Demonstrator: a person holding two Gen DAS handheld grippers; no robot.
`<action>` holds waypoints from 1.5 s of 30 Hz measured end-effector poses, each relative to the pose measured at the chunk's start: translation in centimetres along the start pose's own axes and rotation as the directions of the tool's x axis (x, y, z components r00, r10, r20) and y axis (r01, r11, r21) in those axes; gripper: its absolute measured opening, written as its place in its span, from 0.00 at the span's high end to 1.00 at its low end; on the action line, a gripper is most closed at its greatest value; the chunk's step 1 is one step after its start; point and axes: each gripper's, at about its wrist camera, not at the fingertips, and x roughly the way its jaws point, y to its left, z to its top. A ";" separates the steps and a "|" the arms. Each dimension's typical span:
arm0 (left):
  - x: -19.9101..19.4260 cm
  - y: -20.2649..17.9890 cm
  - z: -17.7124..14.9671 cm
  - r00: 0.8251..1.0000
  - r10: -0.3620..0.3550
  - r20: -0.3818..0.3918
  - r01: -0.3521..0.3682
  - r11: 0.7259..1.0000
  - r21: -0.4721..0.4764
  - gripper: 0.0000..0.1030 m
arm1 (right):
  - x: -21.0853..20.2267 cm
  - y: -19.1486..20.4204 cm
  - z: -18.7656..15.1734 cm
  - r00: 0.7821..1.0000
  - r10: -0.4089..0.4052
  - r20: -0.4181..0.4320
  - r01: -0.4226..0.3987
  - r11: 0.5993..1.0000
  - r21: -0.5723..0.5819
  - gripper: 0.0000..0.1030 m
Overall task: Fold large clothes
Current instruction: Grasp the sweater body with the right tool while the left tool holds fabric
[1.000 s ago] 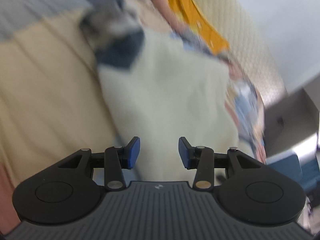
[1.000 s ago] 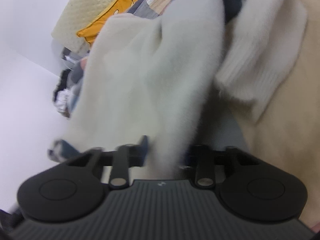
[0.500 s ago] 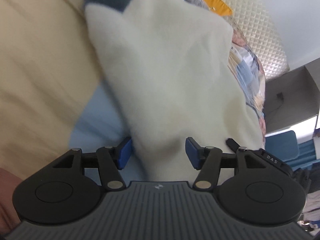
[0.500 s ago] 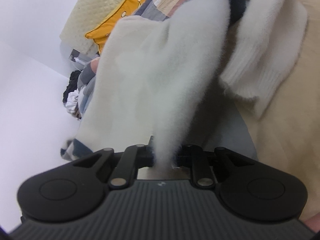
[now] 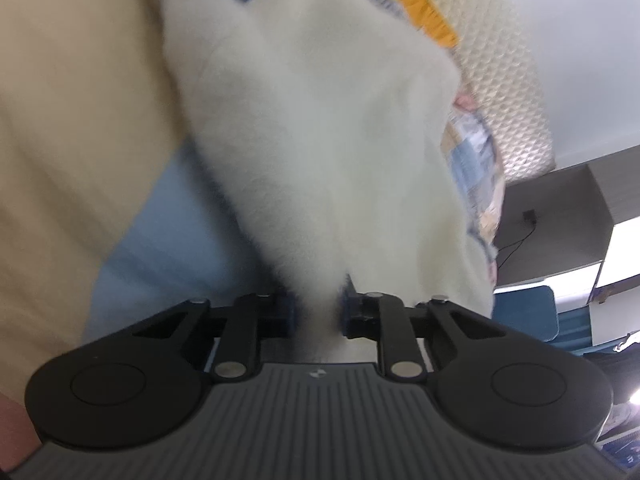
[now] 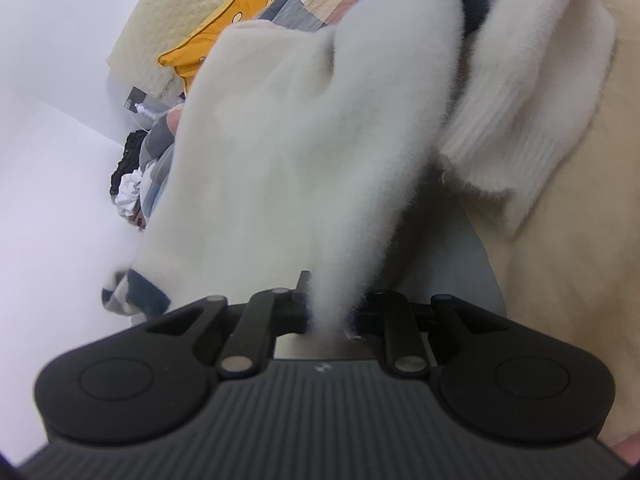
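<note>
Progress: the folding is looking barely begun — the fluffy white sweater (image 5: 320,128) is hanging bunched and creased between the two grippers, with no neat fold showing yet.
Done so far: both ends of an edge are being held, judging from the two wrist views.
Left to do: spreading it flat, bringing sides and sleeves in, then doubling it over — all of that seems to be ahead.
Left gripper (image 5: 318,314): its jaws have just been closing and are now standing narrow, pinching a tuft of the sweater between the blue pads.
Right gripper (image 6: 328,316): jaws narrow too, clamping a fuzzy fold that is fanning out and away from them.
Sweater position: it is rising straight out of each pair of jaws, its dark blue trim (image 6: 140,294) dangling to the left in the right wrist view.
Surroundings: a beige bedcover (image 5: 72,120) is lying under and beside the sweater; a yellow pillow (image 6: 224,32) is sitting well apart.
</note>
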 end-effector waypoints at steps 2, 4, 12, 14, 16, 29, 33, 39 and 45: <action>-1.2 -1.0 0.1 0.999 -0.020 0.041 0.019 1.000 0.021 0.83 | 0.0 0.0 0.0 1.000 0.005 -0.004 -0.005 1.000 0.000 0.80; -2.6 -1.5 0.2 0.996 -0.034 0.081 0.031 0.999 0.044 0.84 | 0.0 0.2 0.0 1.000 0.021 -0.012 -0.021 1.000 -0.003 0.80; -3.4 -0.6 0.2 0.998 0.053 0.035 -0.054 0.999 0.009 0.84 | 0.0 0.4 -0.2 0.998 0.050 -0.041 -0.049 0.999 0.010 0.47; -2.7 -0.4 0.1 0.997 0.081 0.015 -0.081 0.997 0.007 0.84 | -0.2 0.0 0.0 0.998 0.055 -0.029 -0.054 0.998 0.038 0.47; -2.2 0.1 0.1 0.998 0.066 -0.007 -0.066 0.998 -0.009 0.82 | -0.4 -0.4 0.0 0.998 0.053 -0.016 -0.052 0.997 0.062 0.47; -0.5 1.5 1.8 1.000 0.021 -0.022 -0.023 0.996 -0.089 0.38 | 1.0 -0.3 -0.5 0.999 0.015 -0.044 -0.012 0.996 0.090 0.49; 1.8 0.6 2.9 0.999 0.015 -0.036 -0.015 1.000 -0.004 0.42 | 2.2 0.1 -0.2 0.998 0.042 -0.045 -0.041 0.999 0.028 0.82; 0.8 -1.2 4.0 0.998 -0.052 0.032 0.047 0.990 0.132 0.82 | 2.6 0.8 1.0 0.993 0.121 0.007 -0.121 0.992 -0.021 0.89; -6.3 -3.8 4.0 0.946 -0.259 0.196 0.224 0.957 0.185 0.84 | -2.5 4.0 1.0 0.955 0.279 0.098 -0.257 0.948 -0.190 0.90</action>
